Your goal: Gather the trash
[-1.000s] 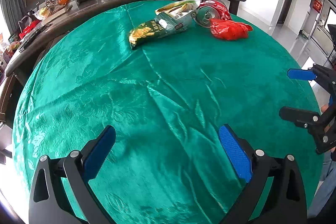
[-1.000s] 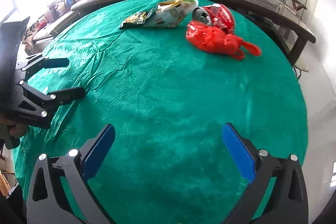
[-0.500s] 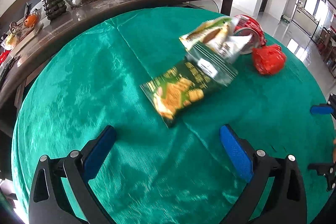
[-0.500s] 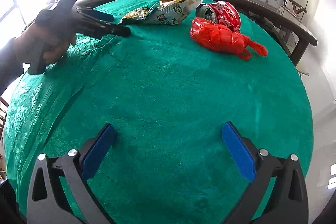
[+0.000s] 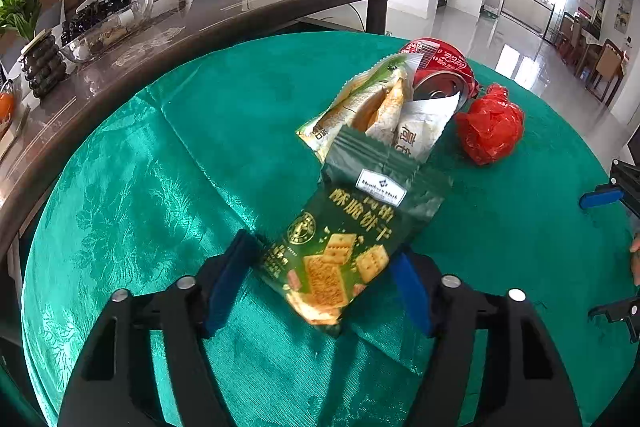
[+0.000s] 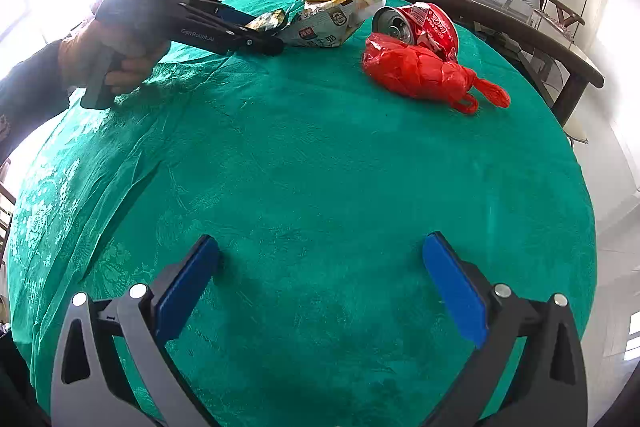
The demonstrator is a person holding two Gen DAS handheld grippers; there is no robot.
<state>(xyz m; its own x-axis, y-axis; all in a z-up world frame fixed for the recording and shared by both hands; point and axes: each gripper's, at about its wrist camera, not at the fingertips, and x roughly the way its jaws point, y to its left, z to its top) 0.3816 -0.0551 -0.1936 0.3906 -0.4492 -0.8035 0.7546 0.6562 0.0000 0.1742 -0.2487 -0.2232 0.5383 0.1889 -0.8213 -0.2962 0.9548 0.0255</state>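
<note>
My left hand-held gripper (image 5: 324, 283) has just been closing, and its blue pads now flank the near end of the green cracker packet (image 5: 348, 239); I can't tell whether they press on it. Behind the packet lies a pale snack bag (image 5: 380, 111), then a crushed red can (image 5: 436, 71), with a red plastic bag (image 5: 490, 125) beside it. All sit on my counter's green cloth (image 5: 160, 187).
</note>
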